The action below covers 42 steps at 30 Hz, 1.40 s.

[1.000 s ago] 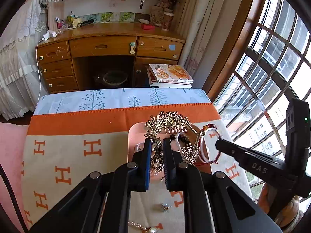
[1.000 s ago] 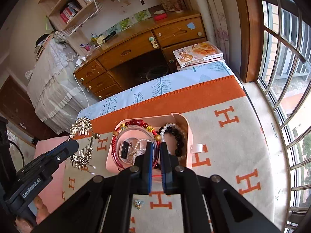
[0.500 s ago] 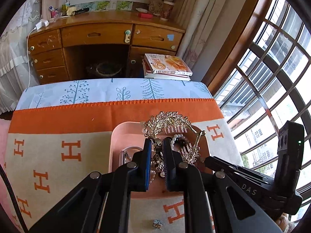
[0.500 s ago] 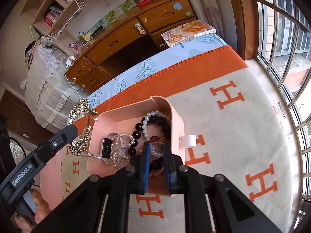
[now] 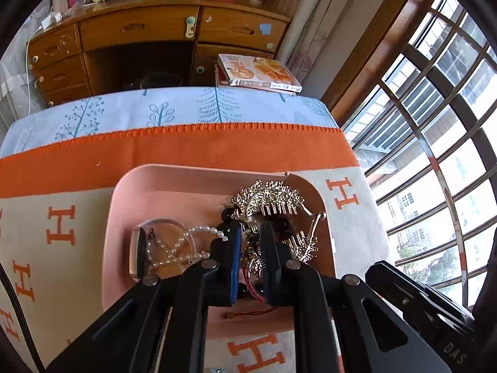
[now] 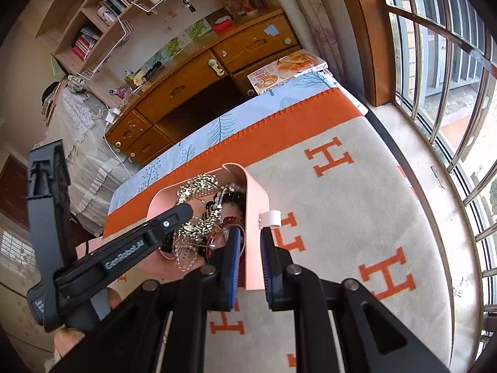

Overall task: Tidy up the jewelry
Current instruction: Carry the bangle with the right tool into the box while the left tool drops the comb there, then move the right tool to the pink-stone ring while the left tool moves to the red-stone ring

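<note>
A pink tray [image 5: 174, 180] lies on the orange-and-grey blanket. My left gripper [image 5: 250, 233] is shut on a gold hair comb ornament [image 5: 267, 199] and holds it low over the tray's right half, above black beads and a red bracelet. A pearl strand [image 5: 174, 248] and a clear bangle lie in the tray's left half. In the right wrist view the same ornament [image 6: 198, 205] hangs over the tray [image 6: 257, 199]. My right gripper [image 6: 250, 242] straddles the tray's near right wall, jaws slightly apart, gripping nothing I can see.
The blanket [image 6: 357, 186] covers the table to the window on the right. A wooden desk [image 5: 155, 37] and a stack of magazines [image 5: 257, 74] stand beyond the table. A small white clip [image 6: 270, 217] sits on the tray's outer wall.
My left gripper has carried the gold ornament forward and down into the tray. My right gripper has moved to the tray's right wall.
</note>
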### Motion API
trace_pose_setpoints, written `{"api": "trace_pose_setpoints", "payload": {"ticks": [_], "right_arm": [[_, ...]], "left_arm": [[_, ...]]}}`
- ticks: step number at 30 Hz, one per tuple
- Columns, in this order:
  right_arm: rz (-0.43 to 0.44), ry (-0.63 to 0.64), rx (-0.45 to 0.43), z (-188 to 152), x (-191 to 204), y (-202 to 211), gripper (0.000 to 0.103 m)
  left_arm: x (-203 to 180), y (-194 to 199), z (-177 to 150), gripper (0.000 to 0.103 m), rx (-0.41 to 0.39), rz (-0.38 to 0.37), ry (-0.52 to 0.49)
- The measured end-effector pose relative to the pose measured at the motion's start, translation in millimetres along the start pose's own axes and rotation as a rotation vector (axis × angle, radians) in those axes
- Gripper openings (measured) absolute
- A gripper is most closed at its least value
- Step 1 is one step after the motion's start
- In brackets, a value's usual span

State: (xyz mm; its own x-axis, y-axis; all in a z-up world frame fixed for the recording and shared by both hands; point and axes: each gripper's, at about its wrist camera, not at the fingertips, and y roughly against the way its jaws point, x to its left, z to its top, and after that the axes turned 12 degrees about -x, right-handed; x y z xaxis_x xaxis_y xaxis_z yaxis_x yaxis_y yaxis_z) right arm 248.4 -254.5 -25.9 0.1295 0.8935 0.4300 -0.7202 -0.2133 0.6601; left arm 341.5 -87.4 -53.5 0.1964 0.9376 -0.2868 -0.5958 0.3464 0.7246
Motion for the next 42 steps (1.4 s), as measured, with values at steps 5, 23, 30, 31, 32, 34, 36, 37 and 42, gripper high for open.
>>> {"api": "trace_pose_setpoints", "payload": {"ticks": [5,23,30,31,32,34,36,37,42], "right_arm": [[-0.006,0.023,0.004,-4.4,-0.4,8.6,0.014],[-0.002,0.219,0.001,-35.6,32.6,65.1,0.034],[0.043,0.318,0.027,-59.2,46.7,91.2,0.035],[0.042,0.341,0.030,-64.1,48.7,94.2,0.035],[0.037,0.361,0.029,-69.0,50.3,97.4,0.035],[0.040,0.400,0.022,-78.3,54.0,103.5,0.035],[0.052,0.434,0.027,-88.7,55.8,107.4,0.035],[0.061,0.445,0.034,-94.4,56.6,108.7,0.035],[0.092,0.499,0.067,-127.4,55.6,109.6,0.035]], "left_arm": [[3.7,1.6,-4.6,0.062,0.005,0.016,0.032],[46.3,145.5,-34.4,0.077,-0.117,0.115,-0.086],[59.8,190.1,-70.0,0.087,-0.129,0.109,-0.108],[60.8,195.0,-76.6,0.087,-0.129,0.104,-0.112],[61.6,199.4,-83.4,0.087,-0.128,0.102,-0.115],[62.0,207.5,-97.9,0.087,-0.127,0.093,-0.128],[61.9,214.8,-113.9,0.087,-0.129,0.096,-0.150],[61.7,217.9,-122.9,0.087,-0.134,0.096,-0.164],[64.7,229.6,-173.6,0.087,-0.135,0.115,-0.220]]}}
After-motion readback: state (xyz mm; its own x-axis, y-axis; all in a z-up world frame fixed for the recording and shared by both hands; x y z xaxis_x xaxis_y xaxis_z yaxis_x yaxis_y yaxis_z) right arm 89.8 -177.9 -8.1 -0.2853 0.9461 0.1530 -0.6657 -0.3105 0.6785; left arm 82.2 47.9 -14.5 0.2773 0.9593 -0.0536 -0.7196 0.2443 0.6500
